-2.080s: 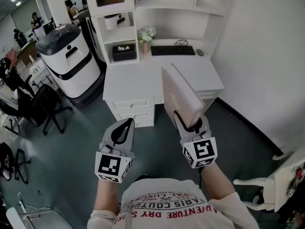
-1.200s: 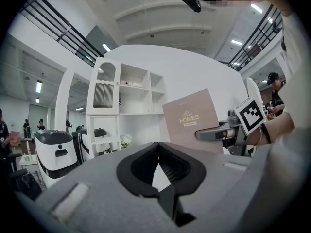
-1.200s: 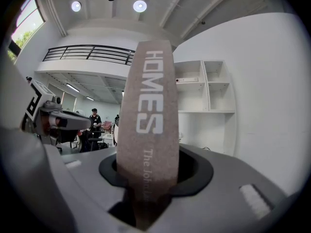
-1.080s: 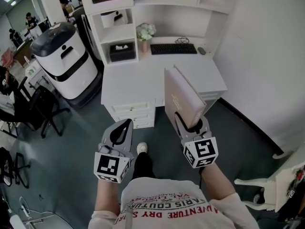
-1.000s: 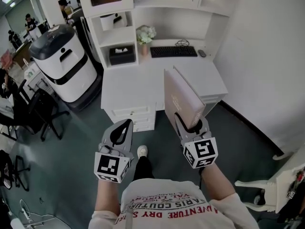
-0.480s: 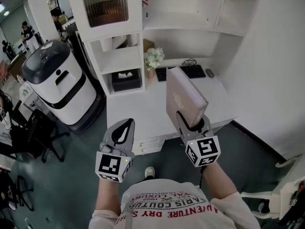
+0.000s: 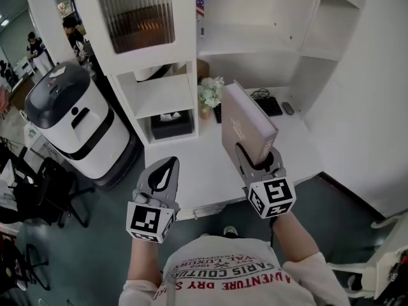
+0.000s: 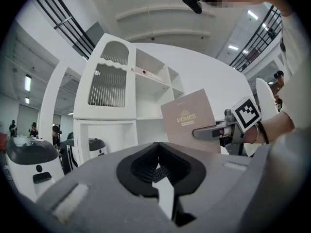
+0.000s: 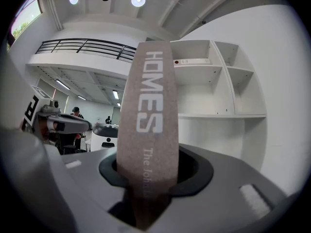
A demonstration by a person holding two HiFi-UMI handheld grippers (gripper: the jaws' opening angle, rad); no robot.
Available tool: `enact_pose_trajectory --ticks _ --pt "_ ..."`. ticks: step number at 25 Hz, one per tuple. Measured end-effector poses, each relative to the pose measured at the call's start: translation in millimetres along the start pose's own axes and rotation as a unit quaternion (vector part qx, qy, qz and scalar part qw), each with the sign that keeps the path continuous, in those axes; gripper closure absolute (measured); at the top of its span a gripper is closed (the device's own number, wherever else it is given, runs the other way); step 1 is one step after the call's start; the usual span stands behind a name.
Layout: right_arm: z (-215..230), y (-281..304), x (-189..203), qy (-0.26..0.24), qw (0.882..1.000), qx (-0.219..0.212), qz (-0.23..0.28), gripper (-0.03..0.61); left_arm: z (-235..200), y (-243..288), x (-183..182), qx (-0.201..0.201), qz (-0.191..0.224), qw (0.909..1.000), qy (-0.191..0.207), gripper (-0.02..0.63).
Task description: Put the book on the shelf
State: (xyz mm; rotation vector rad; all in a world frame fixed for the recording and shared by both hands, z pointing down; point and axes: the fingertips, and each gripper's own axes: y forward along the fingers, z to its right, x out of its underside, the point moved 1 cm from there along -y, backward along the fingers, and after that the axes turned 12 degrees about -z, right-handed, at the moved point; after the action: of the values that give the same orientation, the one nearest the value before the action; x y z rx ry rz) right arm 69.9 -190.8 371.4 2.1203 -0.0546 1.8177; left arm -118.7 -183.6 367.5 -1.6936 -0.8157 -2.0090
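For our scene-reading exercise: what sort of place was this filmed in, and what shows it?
Most likely an open-plan office or workroom: a white desk with shelves above it, a keyboard on the desk, and black office chairs on the left.

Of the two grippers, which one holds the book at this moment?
The right gripper: its jaws are clamped on the beige book, which stands upright. The left gripper has its jaws together with nothing between them.
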Motion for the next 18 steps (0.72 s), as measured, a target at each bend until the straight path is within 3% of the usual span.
enact_pose_trajectory --ticks 8,18 --pt "34.8 30.8 -43.4 -0.032 0.999 -0.02 0.034 0.4 -0.4 36.9 -24.4 -0.029 0.006 0.9995 0.01 0.607" --pt "69.1 48.6 -156.4 -0.082 0.99 -0.024 0.109 0.4 11.0 72.3 -46.4 -0.044 0.009 0.999 0.008 0.607"
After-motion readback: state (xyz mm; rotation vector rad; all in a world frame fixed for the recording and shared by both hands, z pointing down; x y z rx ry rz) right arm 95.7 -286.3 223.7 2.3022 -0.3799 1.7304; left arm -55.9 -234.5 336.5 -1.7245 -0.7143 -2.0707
